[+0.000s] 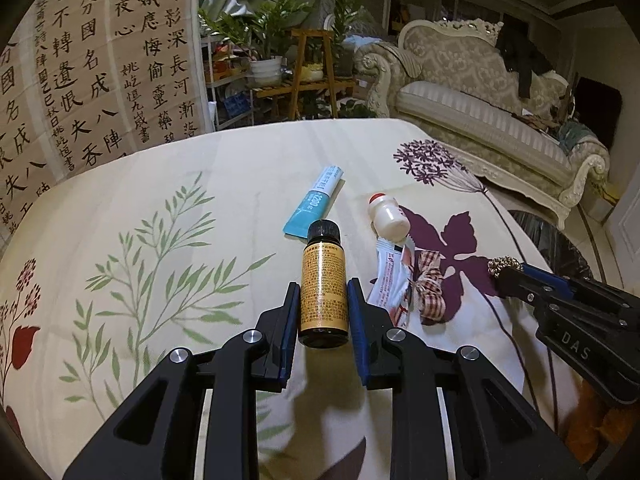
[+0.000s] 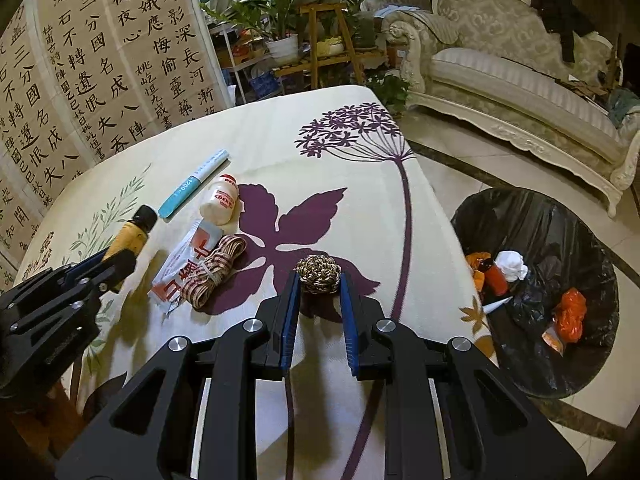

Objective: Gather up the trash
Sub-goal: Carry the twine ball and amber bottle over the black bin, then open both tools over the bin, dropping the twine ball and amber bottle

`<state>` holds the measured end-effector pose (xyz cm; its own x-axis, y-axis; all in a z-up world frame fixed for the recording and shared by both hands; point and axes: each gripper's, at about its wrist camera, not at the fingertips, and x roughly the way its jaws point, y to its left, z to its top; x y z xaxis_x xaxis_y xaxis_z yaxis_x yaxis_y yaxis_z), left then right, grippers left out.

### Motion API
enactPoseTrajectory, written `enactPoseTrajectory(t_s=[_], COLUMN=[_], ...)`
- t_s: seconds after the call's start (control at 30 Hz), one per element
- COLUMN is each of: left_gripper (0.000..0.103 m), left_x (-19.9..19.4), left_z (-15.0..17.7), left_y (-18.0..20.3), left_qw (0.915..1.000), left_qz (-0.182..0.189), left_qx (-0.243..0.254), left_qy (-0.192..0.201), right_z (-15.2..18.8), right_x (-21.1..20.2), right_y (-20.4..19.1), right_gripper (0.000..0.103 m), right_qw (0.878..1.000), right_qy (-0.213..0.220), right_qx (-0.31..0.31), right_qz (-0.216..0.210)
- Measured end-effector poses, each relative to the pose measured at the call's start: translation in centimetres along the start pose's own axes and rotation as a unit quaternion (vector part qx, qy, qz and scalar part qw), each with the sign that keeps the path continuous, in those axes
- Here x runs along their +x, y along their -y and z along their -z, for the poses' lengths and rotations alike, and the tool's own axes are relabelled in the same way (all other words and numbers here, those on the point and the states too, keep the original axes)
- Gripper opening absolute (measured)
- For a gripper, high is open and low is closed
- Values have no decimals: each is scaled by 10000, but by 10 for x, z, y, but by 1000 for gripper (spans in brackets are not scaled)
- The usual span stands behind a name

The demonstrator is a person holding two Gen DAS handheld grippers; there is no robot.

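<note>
My left gripper (image 1: 323, 289) is shut on a small brown bottle (image 1: 322, 280) with a black cap and yellow label, held just above the floral tablecloth (image 1: 180, 200). My right gripper (image 2: 318, 280) is shut on a knotted brown rope ball (image 2: 318, 274); the ball also shows in the left wrist view (image 1: 503, 266). On the cloth lie a blue tube (image 1: 316, 204), a small white bottle (image 1: 387, 216) with a red cap, a white wrapper (image 1: 390, 276) and a checked ribbon bundle (image 1: 430, 288). A black-lined trash bin (image 2: 560, 232) stands on the floor to the right.
The bin holds orange wrappers (image 2: 570, 314) and crumpled white paper (image 2: 510, 264). A calligraphy screen (image 1: 80, 80) stands behind the table at left. Plant stands (image 1: 312, 76) and a cream sofa (image 1: 480, 112) are beyond the table. The table's right edge (image 2: 444, 208) drops to tiled floor.
</note>
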<state>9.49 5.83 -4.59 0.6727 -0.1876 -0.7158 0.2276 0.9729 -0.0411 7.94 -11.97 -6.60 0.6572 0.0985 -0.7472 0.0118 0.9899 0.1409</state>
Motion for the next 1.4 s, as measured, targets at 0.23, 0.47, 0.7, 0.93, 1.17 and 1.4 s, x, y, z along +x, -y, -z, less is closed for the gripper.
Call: enactPoseTrajectory(t_s=[0.23, 0.47, 0.7, 0.93, 1.17, 1.4], left_gripper=[25, 25, 25, 25, 25, 25], left_x=[-18, -33, -41, -39, -27, -6], left_z=[5, 7, 9, 4, -5, -12], left_y=[8, 28, 62, 102, 143, 179], left_qw=[9998, 9993, 9978, 9956, 9926, 9904], left_qz=[40, 213, 429, 627, 828, 922], left_qx=[-60, 16, 209, 420, 673, 909], left_qy=[165, 318, 456, 561, 581, 493], right_z=[8, 15, 22, 26, 26, 22], right_x=[-19, -37, -56, -70, -74, -66], right_y=[13, 32, 60, 95, 131, 159], right_gripper=[20, 20, 20, 20, 20, 20], right_qw=[9998, 9989, 9965, 9914, 9857, 9828], right_qy=[129, 244, 403, 601, 703, 707], right_qx=[96, 237, 446, 588, 792, 955], right_qz=[145, 324, 581, 1000, 1312, 1416])
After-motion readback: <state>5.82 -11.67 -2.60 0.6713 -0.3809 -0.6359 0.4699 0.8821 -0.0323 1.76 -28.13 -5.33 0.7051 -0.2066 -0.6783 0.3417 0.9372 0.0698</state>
